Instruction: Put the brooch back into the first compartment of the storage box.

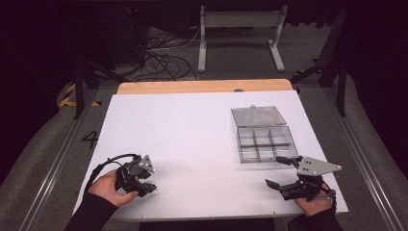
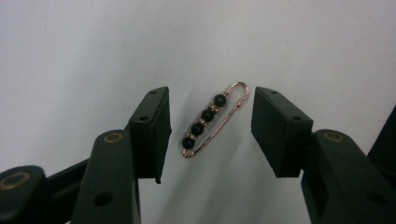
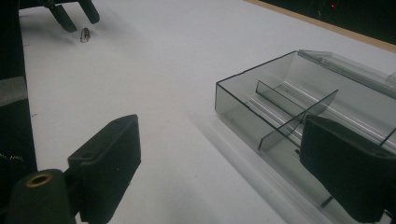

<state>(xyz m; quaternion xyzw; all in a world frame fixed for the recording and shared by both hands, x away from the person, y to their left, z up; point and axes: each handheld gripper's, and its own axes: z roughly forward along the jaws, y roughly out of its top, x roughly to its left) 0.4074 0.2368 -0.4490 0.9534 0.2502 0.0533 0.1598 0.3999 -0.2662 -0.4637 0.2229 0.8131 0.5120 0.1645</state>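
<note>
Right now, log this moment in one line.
left gripper: open around pin, no contact | right gripper: open, empty, beside box

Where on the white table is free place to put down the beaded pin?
Bare: the wide white table between the left claw and the clear box, and its far left. Crowded: the near right, where the right claw stands beside the box.
</note>
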